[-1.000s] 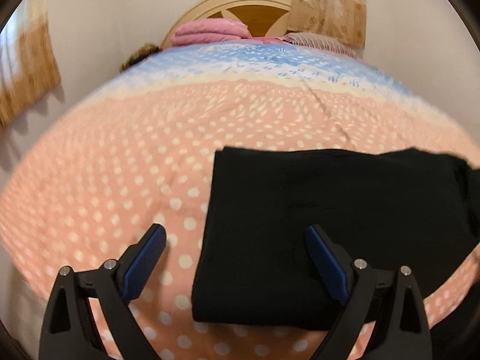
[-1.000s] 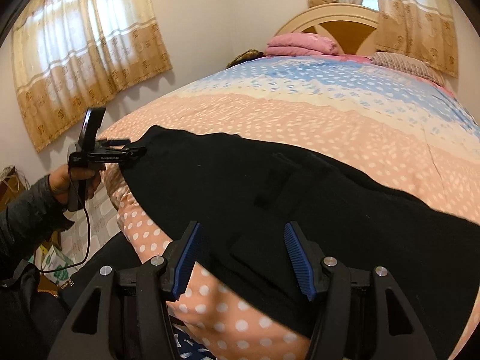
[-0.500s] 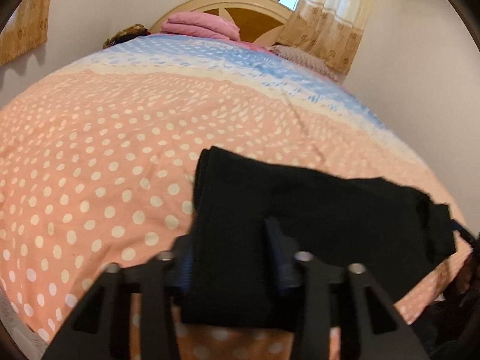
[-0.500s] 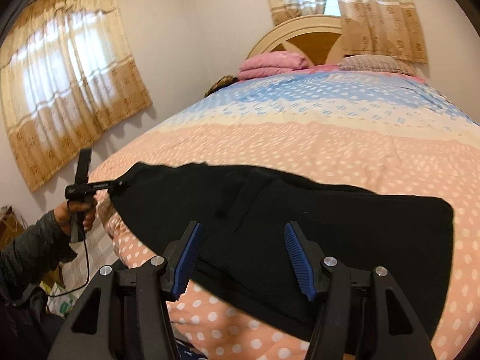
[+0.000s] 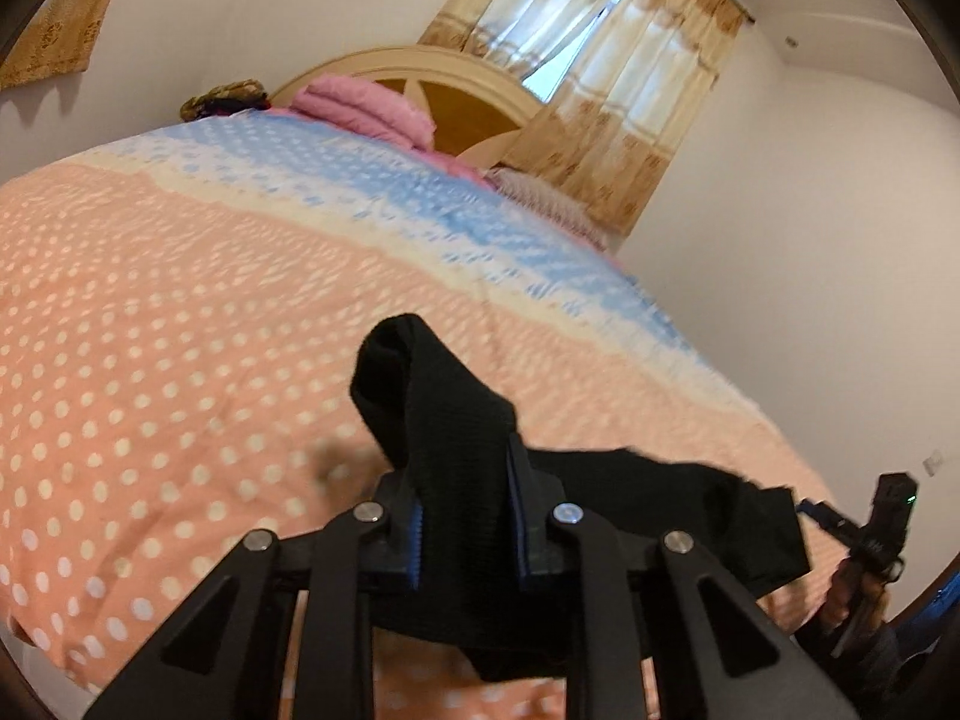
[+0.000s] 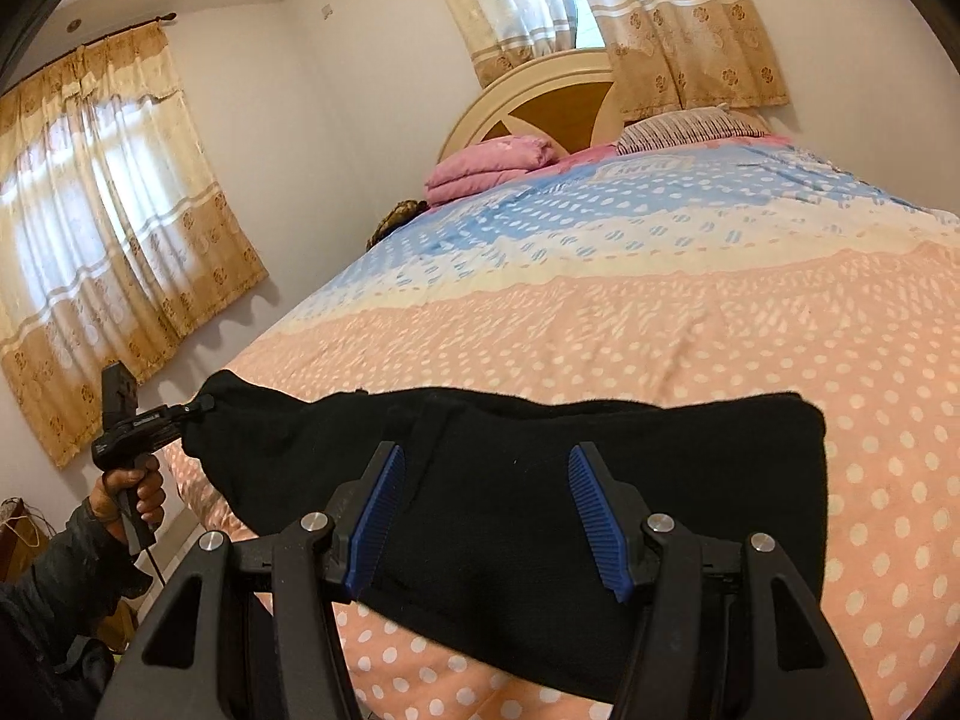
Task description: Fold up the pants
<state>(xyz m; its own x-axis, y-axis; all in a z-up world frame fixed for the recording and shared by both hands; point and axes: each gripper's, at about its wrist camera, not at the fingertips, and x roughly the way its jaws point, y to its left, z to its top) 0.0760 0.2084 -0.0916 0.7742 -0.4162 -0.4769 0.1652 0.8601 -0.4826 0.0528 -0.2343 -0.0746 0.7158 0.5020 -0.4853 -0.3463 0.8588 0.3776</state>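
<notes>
Pants (image 5: 456, 420) are lying across the bedspread's (image 5: 180, 312) near edge — your left gripper (image 5: 465, 516) is closing on one end, lifting it to fold over; right gripper (image 6: 486, 516) is hovering half-open, gripping nothing.

My left wrist camera sits close over the folded black pants (image 5: 456, 420), facing the wooden headboard (image 5: 456, 90). My right views likewise; both share the spotted bedspread (image 6: 720, 324).

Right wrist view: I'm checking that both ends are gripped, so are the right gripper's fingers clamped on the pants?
No. The right gripper has its blue fingers spread apart above the black pants.
</notes>
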